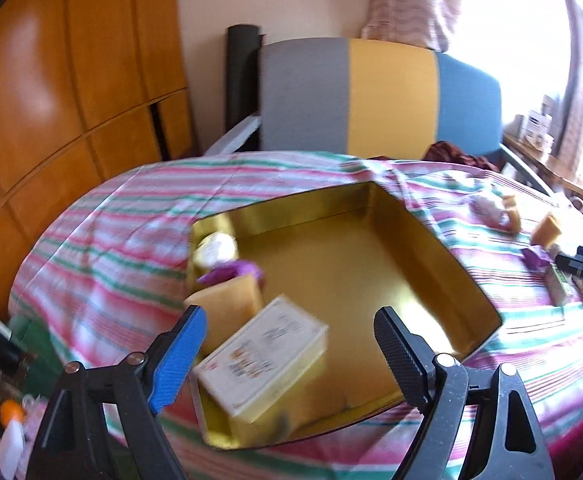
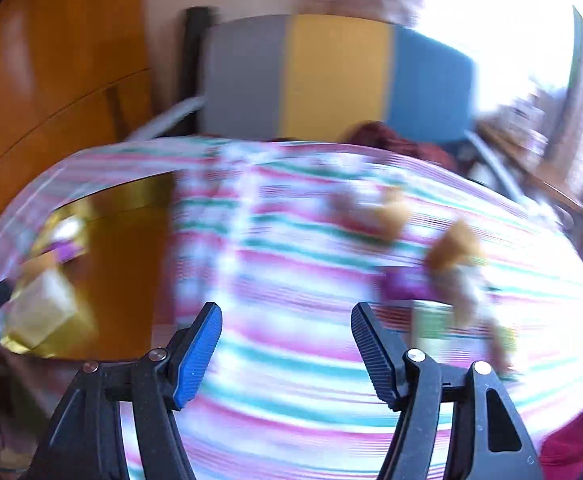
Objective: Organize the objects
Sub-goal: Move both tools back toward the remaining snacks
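Note:
A gold tin box lies open on the striped cloth. Inside it at the left are a white carton, a tan block, a purple wrapper and a pale round item. My left gripper is open and empty just above the carton. My right gripper is open and empty over bare striped cloth, right of the tin. To its right, blurred, lie tan blocks, a purple wrapper and a green packet.
The striped cloth covers a round table. A grey, yellow and blue chair back stands behind it, with wooden cabinets at the left. More small items lie at the table's right. The right wrist view is motion-blurred.

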`<state>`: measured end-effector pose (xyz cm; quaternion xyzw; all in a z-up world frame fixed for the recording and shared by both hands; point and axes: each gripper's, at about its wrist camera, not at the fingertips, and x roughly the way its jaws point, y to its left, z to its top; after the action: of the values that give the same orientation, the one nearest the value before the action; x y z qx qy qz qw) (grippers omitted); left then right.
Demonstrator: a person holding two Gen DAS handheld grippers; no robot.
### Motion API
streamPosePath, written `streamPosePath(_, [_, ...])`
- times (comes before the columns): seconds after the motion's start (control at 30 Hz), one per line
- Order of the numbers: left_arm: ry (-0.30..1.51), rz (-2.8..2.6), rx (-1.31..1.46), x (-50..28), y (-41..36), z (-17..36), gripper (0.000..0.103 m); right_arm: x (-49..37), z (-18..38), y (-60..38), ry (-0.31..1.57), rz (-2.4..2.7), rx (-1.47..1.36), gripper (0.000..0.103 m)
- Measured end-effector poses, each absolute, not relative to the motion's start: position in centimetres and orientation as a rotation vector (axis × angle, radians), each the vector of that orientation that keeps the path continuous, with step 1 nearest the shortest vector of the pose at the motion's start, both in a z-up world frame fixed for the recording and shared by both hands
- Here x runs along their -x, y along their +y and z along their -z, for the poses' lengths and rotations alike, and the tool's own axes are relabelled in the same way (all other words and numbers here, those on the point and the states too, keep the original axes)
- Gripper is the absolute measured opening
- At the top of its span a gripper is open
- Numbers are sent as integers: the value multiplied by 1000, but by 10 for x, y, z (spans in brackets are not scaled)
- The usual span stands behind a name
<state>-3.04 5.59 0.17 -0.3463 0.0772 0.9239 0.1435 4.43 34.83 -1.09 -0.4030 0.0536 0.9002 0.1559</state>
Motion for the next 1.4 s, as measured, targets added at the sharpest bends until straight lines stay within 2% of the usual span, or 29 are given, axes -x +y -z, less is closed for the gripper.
streamPosePath(0.27, [337,-2521,886,25,131,-16,86,-118,21,501,388,-2149,882,68])
streamPosePath(0.4, [402,-2419,857,20,178,-18,86,-157,42,549,768,-2011,790,69])
streamPosePath(0.53, [425,-2311,855,14,228,-14,86,-167,56,567,906,-1947,808,70])
streamPosePath(0.8, [487,-2152,958,14,313,17,86,-153,64,560,893,-1995,893,70])
streamPosePath(0.9, [421,-2091,1091,27,334,31,86,-161,61,560,907,-2011,886,70])
streamPosePath(0.97, [384,-2080,1147,35,345,39,82,-162,61,562,924,-2016,879,70])
streamPosePath(1.13, [580,-2053,1007,35,382,43,78,-156,65,570,972,-2033,874,70])
streamPosePath(1.4, [791,-1918,783,38,430,56,78,-153,68,571,1026,-2069,876,70])
